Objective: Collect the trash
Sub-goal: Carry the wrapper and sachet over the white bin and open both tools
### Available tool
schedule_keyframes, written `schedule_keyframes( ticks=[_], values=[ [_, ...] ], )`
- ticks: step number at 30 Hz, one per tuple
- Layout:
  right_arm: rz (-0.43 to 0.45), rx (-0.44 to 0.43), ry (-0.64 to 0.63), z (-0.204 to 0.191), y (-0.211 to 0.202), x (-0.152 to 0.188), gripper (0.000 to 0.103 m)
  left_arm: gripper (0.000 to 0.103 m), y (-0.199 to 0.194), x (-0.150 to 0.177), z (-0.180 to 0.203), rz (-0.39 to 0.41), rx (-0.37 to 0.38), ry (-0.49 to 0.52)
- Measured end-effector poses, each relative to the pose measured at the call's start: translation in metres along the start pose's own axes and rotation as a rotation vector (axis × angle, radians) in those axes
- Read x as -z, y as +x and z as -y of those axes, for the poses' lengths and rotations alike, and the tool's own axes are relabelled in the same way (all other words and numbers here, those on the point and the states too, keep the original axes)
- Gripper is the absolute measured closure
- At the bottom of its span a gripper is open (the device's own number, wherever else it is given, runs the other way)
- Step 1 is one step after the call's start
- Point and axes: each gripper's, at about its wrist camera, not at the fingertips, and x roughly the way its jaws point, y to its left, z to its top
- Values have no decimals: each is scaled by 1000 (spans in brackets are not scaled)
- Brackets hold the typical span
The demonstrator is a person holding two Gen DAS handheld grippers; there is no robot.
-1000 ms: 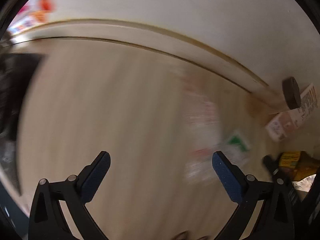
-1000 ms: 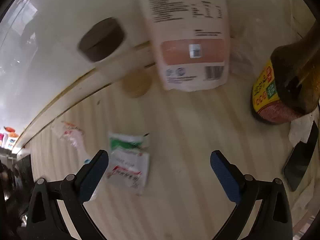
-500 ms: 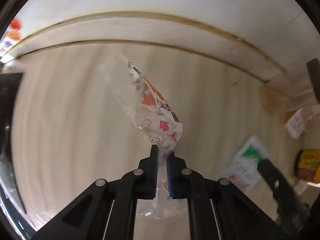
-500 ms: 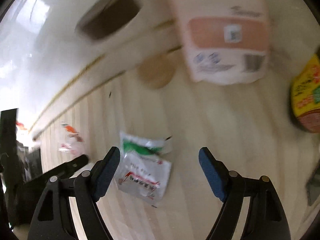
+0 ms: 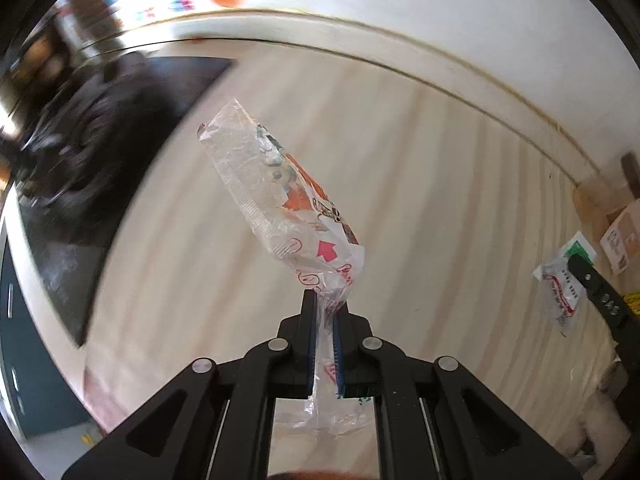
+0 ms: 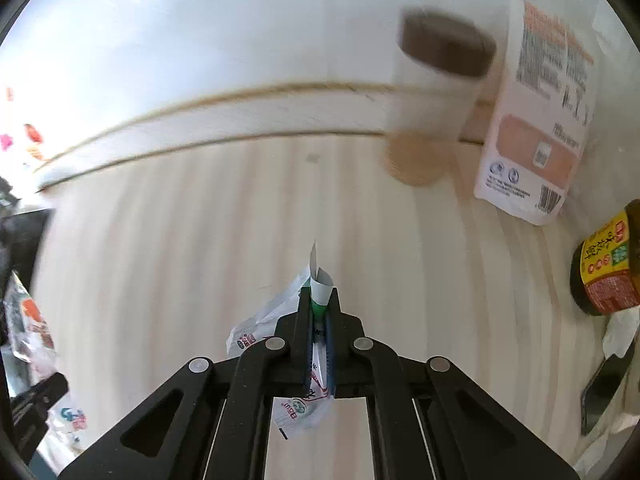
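Note:
My left gripper (image 5: 325, 308) is shut on a clear plastic wrapper (image 5: 280, 200) with orange and red print, held above the pale wooden counter; the wrapper sticks up and away from the jaws. My right gripper (image 6: 319, 308) is shut on a white sachet with a green band (image 6: 318, 286), pinched edge-on, its lower end hanging under the jaws. In the left wrist view the sachet (image 5: 560, 280) and a right finger (image 5: 600, 300) show at the far right. In the right wrist view the clear wrapper (image 6: 28, 320) shows at the far left.
A black cooktop (image 5: 100, 152) lies at the left of the counter. At the right stand a pink-and-white carton (image 6: 536, 120), a white cup with a dark lid (image 6: 440, 68) and a dark sauce bottle with a yellow label (image 6: 604, 268). A raised white ledge (image 6: 200, 128) runs along the back.
My right gripper has closed on the green-banded sachet and lifted it off the counter. My left gripper, still shut on the clear wrapper, has swung left toward the cooktop.

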Motion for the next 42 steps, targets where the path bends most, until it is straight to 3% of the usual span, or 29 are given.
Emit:
schedule_keyframes(
  ticks=[6, 13, 19, 25, 31, 37, 42],
  values=[
    [13, -163, -143, -60, -62, 33, 98, 99, -59, 49, -95, 68, 0, -117],
    [-76, -382, -440, -213, -111, 128, 98, 99, -88, 148, -245, 53, -54, -356],
    [-188, -518, -696, -356, -135, 255, 98, 99, -74, 238, -354, -22, -109, -572],
    [-282, -558, -867, -451, -113, 383, 98, 99, -27, 316, -438, -108, -113, -739],
    [-390, -523, -943, -519, -26, 493, 99, 98, 74, 391, -519, -188, 7, -909],
    [-540, -481, -958, -565, 117, 601, 99, 98, 230, 465, -585, -254, 188, -1082],
    [-623, -454, -1000, -598, 230, 687, 99, 98, 336, 497, -613, -301, 236, -1155]
  ],
)
